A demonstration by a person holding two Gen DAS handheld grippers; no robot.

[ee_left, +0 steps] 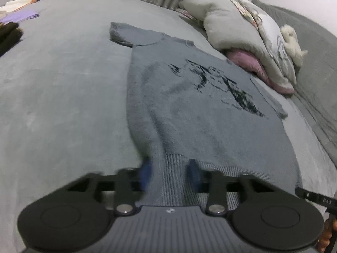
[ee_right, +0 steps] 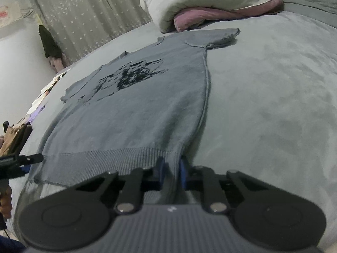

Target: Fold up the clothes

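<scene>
grey bed [ee_right: 273, 105], rumpled duvet [ee_left: 227, 23], starry curtain [ee_right: 84, 16]

- Broad bare grey velvety bedspread [ee_right: 273, 109] lies open to the right of the flat grey knit sweater [ee_right: 134, 109].
- A heaped pale-grey and pink quilt [ee_right: 202, 6] blocks the far end, near the collar.
- A pile of dark and lilac clothes [ee_left: 14, 23] crowds the far left corner.
</scene>
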